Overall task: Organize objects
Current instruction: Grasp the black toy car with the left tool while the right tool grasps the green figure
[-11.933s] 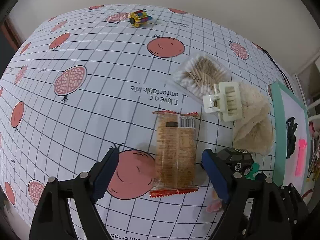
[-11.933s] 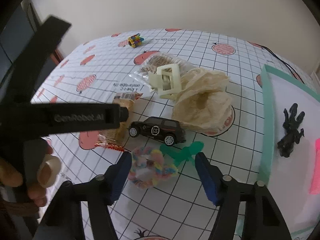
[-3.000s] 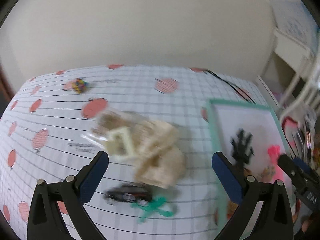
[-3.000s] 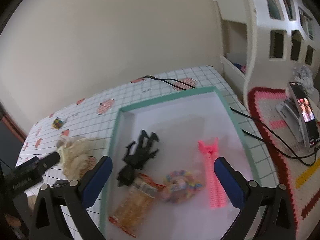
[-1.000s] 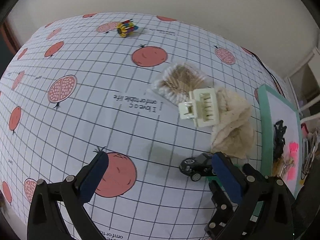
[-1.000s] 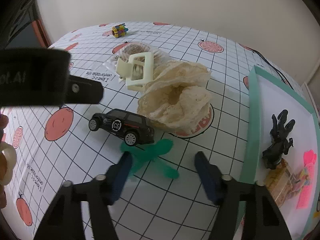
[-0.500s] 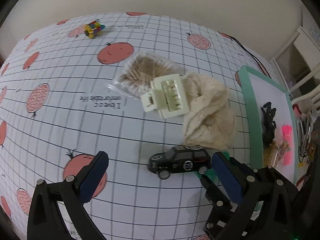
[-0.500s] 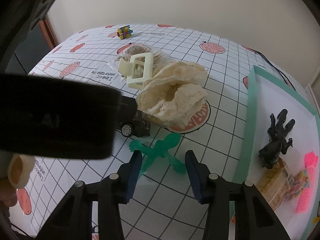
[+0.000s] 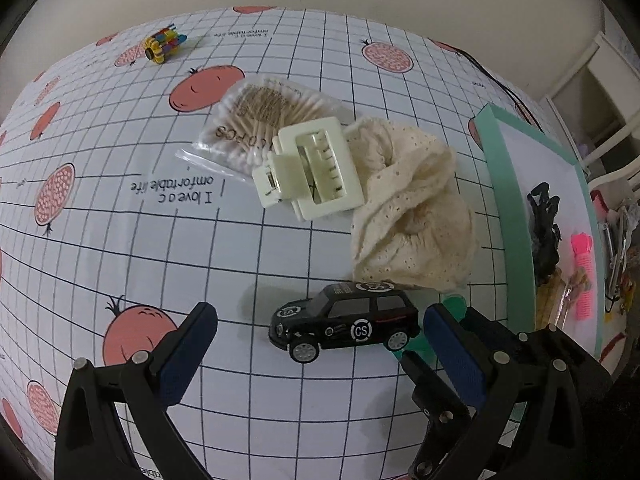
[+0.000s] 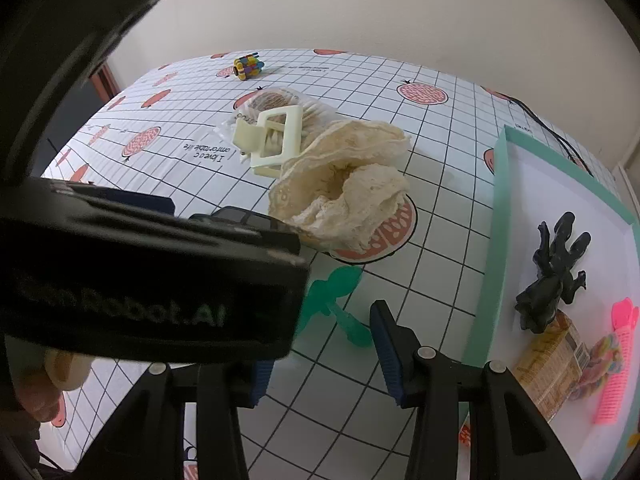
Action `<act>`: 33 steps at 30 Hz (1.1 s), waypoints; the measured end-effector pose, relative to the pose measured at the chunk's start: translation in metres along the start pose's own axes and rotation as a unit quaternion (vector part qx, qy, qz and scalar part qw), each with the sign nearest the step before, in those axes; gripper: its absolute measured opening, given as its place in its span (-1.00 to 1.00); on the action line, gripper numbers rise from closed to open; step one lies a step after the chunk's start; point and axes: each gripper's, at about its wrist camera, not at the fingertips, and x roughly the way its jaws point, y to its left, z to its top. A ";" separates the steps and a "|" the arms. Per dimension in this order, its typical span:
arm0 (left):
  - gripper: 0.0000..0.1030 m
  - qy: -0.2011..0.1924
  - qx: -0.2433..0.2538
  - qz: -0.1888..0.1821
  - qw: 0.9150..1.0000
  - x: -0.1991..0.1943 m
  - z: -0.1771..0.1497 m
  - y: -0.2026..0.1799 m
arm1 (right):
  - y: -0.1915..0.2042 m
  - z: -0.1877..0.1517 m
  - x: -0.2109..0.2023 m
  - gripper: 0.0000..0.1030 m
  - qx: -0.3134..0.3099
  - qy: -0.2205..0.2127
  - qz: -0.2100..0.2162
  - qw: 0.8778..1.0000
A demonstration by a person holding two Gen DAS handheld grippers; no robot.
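Note:
A black toy car (image 9: 344, 322) stands on the tablecloth between the spread fingers of my left gripper (image 9: 320, 354), which is open and not touching it. In the right wrist view the left gripper's black body (image 10: 152, 292) hides most of the car, only its roof (image 10: 240, 216) showing. A green plastic piece (image 10: 336, 296) lies just ahead of my right gripper (image 10: 324, 360), which is open and holds nothing. The same green piece (image 9: 456, 304) peeks out behind the car.
A cream hair claw (image 9: 312, 174) rests on a cotton-swab bag (image 9: 260, 120) beside a cream lace scrunchie (image 9: 412, 212). The green-rimmed tray (image 10: 492, 240) at right holds a black claw clip (image 10: 552, 272), cracker pack (image 10: 556, 360), hair ties and a pink comb (image 10: 620, 360). A colourful toy (image 9: 164, 44) sits far back.
My left gripper has come down and closer, so the car now lies between its fingers. It covers more of the right wrist view. The right gripper has edged toward the green piece.

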 end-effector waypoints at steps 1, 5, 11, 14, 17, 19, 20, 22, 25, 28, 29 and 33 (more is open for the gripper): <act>0.99 0.002 0.001 0.002 1.000 0.001 0.000 0.000 | 0.000 0.000 0.000 -0.08 0.000 0.000 0.000 1.000; 0.99 0.006 -0.006 0.001 1.000 0.005 0.000 0.002 | 0.000 0.000 0.000 -0.08 0.000 0.000 0.000 1.000; 0.98 0.004 -0.022 -0.003 1.000 0.005 0.001 0.008 | 0.000 -0.001 0.001 -0.08 0.001 0.000 0.000 1.000; 0.89 0.003 -0.023 -0.005 1.000 0.003 0.000 0.009 | 0.000 0.000 0.002 -0.08 0.002 0.000 0.000 1.000; 0.66 0.005 -0.022 -0.007 1.000 0.003 -0.001 0.009 | 0.000 0.001 0.002 -0.08 0.002 0.000 0.000 1.000; 0.51 0.004 -0.021 -0.006 1.000 0.002 -0.001 0.009 | -0.001 0.002 0.002 -0.08 0.003 0.000 0.000 1.000; 0.51 0.004 -0.020 -0.003 1.000 0.002 -0.001 0.009 | -0.001 0.001 0.002 -0.08 0.004 0.000 0.000 1.000; 0.51 0.006 -0.021 -0.005 1.000 0.002 -0.002 0.009 | -0.001 0.001 0.002 -0.08 0.004 0.000 0.000 1.000; 0.51 0.006 -0.018 -0.004 1.000 0.001 -0.003 0.008 | -0.002 0.000 0.002 -0.07 0.008 0.000 0.000 1.000; 0.51 0.006 -0.018 -0.001 1.000 0.000 -0.004 0.009 | -0.003 0.000 0.002 -0.07 0.010 0.000 -0.001 1.000; 0.51 0.006 -0.020 0.001 1.000 -0.001 -0.004 0.010 | -0.003 0.001 0.002 -0.07 0.011 -0.001 -0.002 1.000; 0.51 0.002 -0.028 0.005 1.000 -0.005 -0.005 0.016 | -0.005 0.002 0.000 -0.08 0.014 -0.003 0.000 1.000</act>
